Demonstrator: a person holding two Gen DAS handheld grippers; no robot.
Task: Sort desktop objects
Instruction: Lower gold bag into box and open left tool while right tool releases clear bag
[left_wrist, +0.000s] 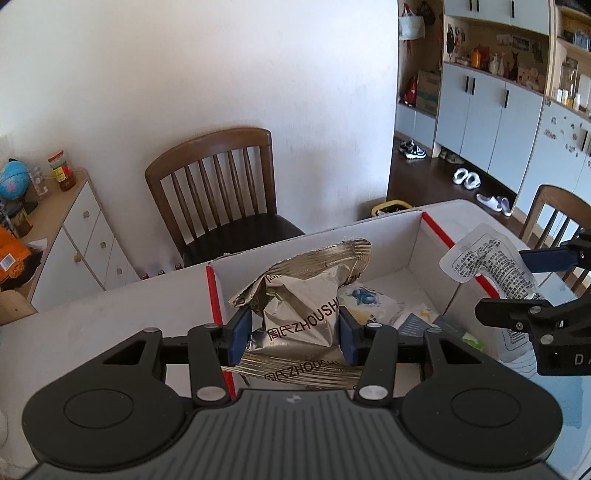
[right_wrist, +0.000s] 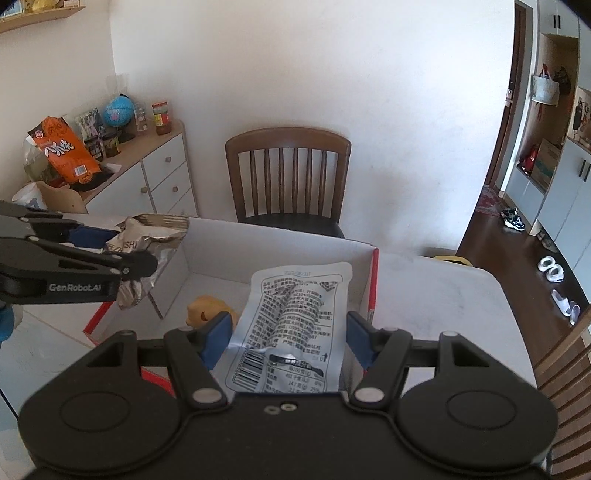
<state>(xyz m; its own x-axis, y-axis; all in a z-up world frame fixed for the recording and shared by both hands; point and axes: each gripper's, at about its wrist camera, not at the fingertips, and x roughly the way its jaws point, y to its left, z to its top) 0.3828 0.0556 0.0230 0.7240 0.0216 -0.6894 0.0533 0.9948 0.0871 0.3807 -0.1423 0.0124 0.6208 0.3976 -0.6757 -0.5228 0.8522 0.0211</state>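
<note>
The left gripper (left_wrist: 293, 332) pinches a silver snack bag (left_wrist: 306, 295) over the left end of the white cardboard box (left_wrist: 421, 236). Further right, the right gripper (right_wrist: 286, 338) clamps a printed white pouch (right_wrist: 295, 325), long axis upright, above the box's right end. For both arms, release likely lies straight below.

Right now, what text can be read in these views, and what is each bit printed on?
"周氏ZHOUSH": silver packet in the left gripper, printed twice, cut off.
"GenRobot.AI": left gripper's side.
"D A": right gripper's body, cut off.
"八水统", uncertain: orange bag.
Clear pouch in the right gripper: dense print and barcode, too small to read.
</note>
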